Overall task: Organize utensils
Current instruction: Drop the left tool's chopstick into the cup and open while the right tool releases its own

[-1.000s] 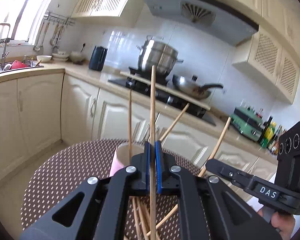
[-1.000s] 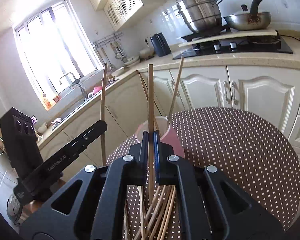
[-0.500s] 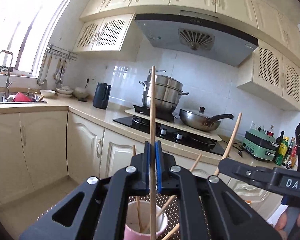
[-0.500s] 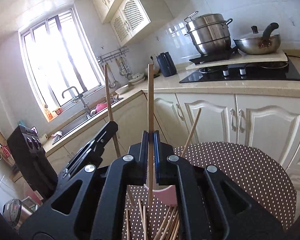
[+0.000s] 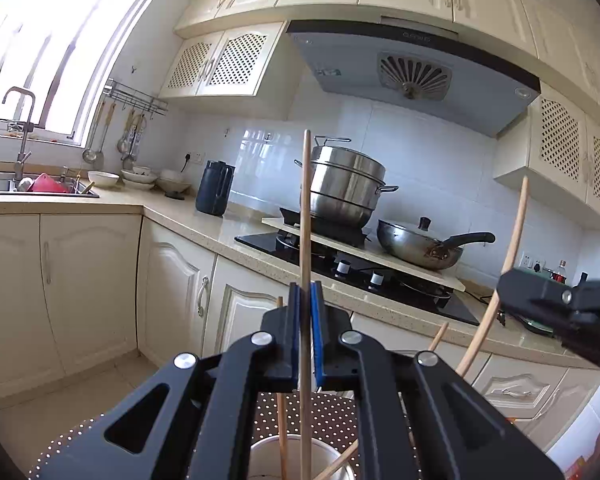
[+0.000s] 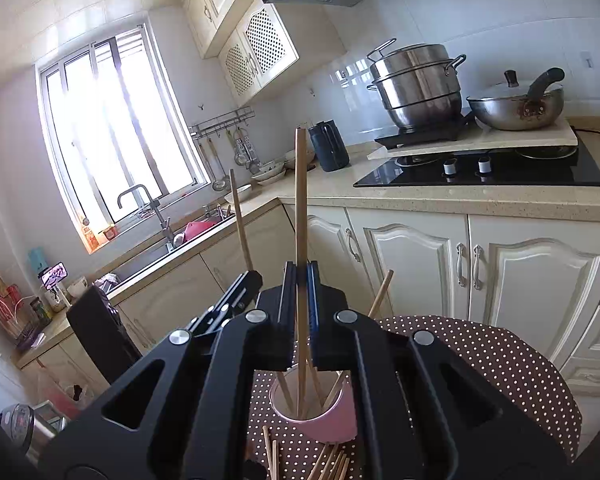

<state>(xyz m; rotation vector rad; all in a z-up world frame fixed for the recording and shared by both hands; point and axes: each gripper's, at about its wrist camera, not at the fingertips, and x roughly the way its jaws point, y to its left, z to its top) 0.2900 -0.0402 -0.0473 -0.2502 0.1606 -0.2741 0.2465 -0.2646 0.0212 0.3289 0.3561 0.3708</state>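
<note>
My left gripper (image 5: 305, 300) is shut on a wooden chopstick (image 5: 305, 216) held upright, its lower end above the cup (image 5: 260, 458). My right gripper (image 6: 301, 280) is shut on another upright chopstick (image 6: 300, 200), its lower end inside the pink cup (image 6: 332, 420). The cup stands on the round dotted table (image 6: 500, 364) and holds a few chopsticks. Several loose chopsticks (image 6: 332, 464) lie on the table in front of the cup. The right gripper (image 5: 556, 304) with its chopstick shows at the right of the left wrist view; the left gripper (image 6: 236, 300) shows in the right wrist view.
Cream kitchen cabinets (image 6: 500, 264) and a countertop with a hob (image 6: 480, 172), steamer pot (image 6: 416, 88) and wok (image 6: 516, 108) run behind the table. A sink (image 6: 156, 248) sits under the window. A dark kettle (image 5: 214, 188) stands on the counter.
Both grippers have risen and tilted up with their chopsticks, so the table dropped low in view. The chopsticks' lower ends now stand over or in the cup.
</note>
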